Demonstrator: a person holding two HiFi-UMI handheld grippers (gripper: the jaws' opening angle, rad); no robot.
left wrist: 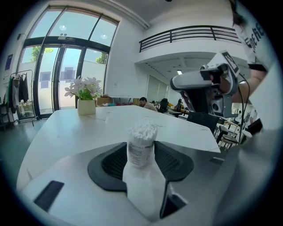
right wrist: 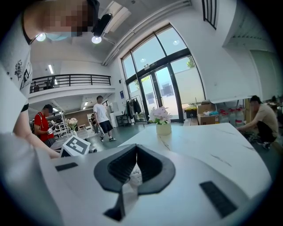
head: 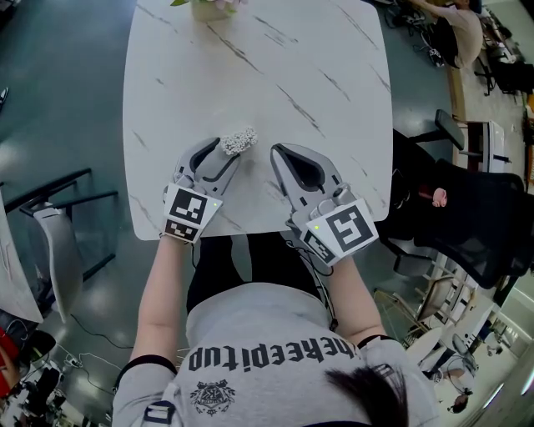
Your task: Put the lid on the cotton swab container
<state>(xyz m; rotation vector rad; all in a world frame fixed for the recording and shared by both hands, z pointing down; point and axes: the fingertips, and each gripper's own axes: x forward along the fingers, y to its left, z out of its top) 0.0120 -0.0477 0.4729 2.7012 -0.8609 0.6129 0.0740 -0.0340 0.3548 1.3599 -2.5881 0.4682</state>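
Observation:
The cotton swab container [head: 239, 140], a small clear tub packed with white swabs and without a lid, stands near the front edge of the white marble table [head: 275, 67]. In the left gripper view the container [left wrist: 141, 143] is upright between the dark pads, with its label facing the camera. My left gripper [head: 224, 148] [left wrist: 141, 154] has its jaws spread wide around it, and I see no firm press on its sides. My right gripper [head: 278, 151] [right wrist: 136, 152] rests just to the right of it, jaws shut. No lid shows in any view.
A small vase of flowers [head: 209, 7] [left wrist: 86, 106] [right wrist: 163, 128] stands at the table's far edge. A black chair [head: 476, 217] is close on the right and a grey one [head: 58, 225] on the left. Several people [right wrist: 102, 118] are in the room behind.

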